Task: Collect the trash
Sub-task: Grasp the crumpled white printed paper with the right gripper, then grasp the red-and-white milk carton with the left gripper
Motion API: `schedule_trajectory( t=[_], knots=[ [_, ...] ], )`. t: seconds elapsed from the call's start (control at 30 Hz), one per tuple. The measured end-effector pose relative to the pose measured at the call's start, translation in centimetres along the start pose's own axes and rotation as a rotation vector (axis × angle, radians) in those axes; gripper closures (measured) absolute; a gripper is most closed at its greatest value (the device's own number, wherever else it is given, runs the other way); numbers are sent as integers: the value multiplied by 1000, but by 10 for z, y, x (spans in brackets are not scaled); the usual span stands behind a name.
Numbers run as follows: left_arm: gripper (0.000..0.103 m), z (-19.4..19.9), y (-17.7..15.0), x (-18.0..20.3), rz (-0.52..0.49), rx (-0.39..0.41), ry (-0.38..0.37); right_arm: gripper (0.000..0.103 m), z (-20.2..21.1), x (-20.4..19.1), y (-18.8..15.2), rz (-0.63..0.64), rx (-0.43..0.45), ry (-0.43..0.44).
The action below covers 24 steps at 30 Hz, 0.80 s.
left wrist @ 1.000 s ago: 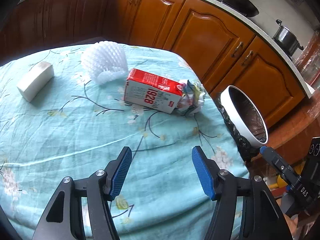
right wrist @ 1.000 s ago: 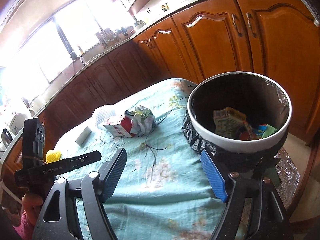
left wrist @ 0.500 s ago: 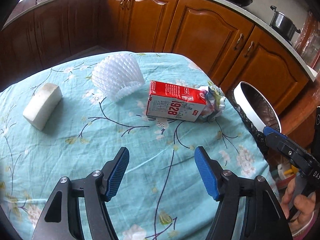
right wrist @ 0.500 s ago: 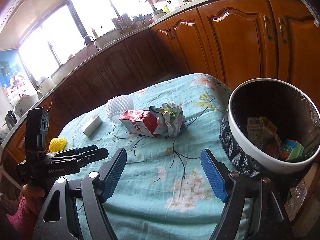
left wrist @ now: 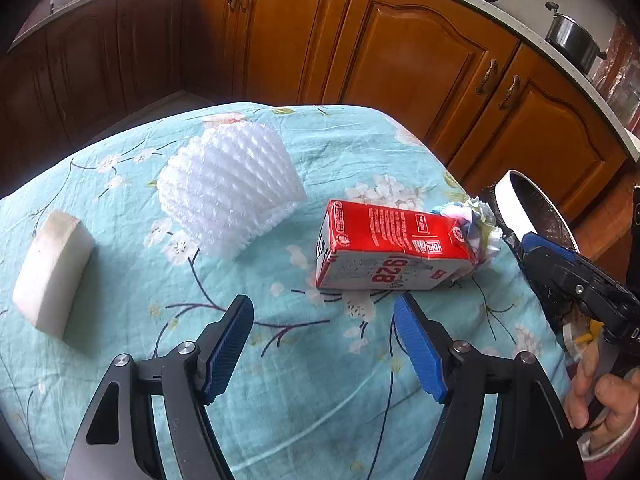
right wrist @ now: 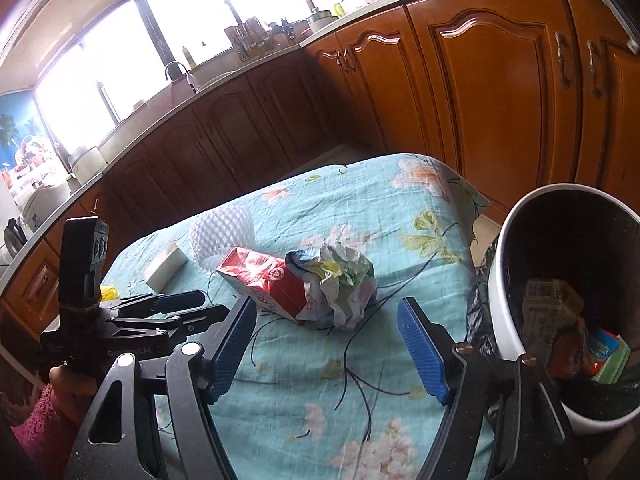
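I see both the left gripper [left wrist: 322, 322] and the right gripper [right wrist: 326, 324] with jaws apart, gripping nothing, above the table [left wrist: 280, 392]. The red carton [left wrist: 390, 252] lies on its side touching the crumpled paper [right wrist: 340, 280], near the trash bin [right wrist: 560, 300].

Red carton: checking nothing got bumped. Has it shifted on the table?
No. The red carton still touches the crumpled wrapper, beside the foam net.

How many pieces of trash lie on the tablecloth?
4: white foam block at left, foam net beside it, red carton, crumpled paper against the carton's end.
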<state>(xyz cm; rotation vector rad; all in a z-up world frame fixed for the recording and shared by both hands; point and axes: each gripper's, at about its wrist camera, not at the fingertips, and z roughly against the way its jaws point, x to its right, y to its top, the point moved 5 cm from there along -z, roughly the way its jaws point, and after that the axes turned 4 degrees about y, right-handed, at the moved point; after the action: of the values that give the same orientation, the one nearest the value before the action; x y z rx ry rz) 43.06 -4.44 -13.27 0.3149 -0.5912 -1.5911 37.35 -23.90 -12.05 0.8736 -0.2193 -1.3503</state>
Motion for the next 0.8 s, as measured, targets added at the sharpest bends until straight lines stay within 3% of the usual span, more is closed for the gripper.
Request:
schedule_trajectory(
  t=[0.13,0.17,0.2,0.23,0.27,0.4,0.6,0.8],
  knots=[
    [25,-7,9,7,-35,7,-21,39,-21,5,4,-4,-37,-7],
    [25,-9,10,9,-42,8,-27,47,-25,6,3,-7,-47,-9],
    [25,-11,12,11,-50,9,-33,57,-30,8,2,-12,-60,-12],
    [24,-14,13,13,-56,9,-35,84,-33,10,0,-18,-70,-21],
    [23,-17,14,15,-59,6,-34,97,-34,12,-1,-26,-71,-30],
    [22,-22,16,17,-26,-10,-41,101,-12,16,-2,-48,-19,-36],
    [14,-24,20,13,119,4,-75,101,30,27,-4,-92,56,-39],
    [15,-35,18,28,96,-1,-90,101,49,36,-15,-131,72,-32]
  ],
)
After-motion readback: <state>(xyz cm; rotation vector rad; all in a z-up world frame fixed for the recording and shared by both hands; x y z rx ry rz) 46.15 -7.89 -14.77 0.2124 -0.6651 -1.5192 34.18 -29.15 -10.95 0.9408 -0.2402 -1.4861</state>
